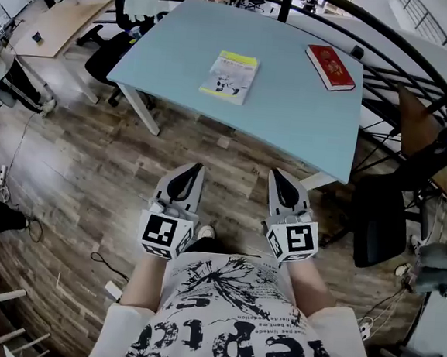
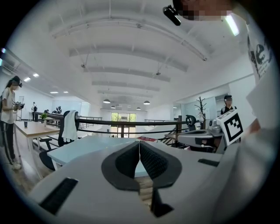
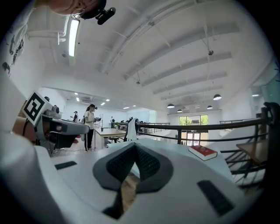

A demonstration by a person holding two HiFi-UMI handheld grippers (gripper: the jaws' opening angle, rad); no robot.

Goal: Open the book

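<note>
Blue table point(image 1: 292, 102) on wood floor point(image 1: 91, 178) holds red book point(image 1: 330, 67); left gripper point(image 1: 195, 168), right gripper point(image 1: 277, 174) fingers together.

Table point(image 1: 292, 102) carries yellow book point(image 1: 229, 76), red book point(image 1: 330, 67).

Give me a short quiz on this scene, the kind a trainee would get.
1. True or false: the red book lies closed on the table.
2. Where is the yellow-edged booklet? A) on the floor B) near the table's middle C) between a gripper's jaws
3. Fill in: the jaws of the left gripper and the right gripper are both ____, with nothing held.

Key: 1 true; 2 B; 3 shut.
</note>
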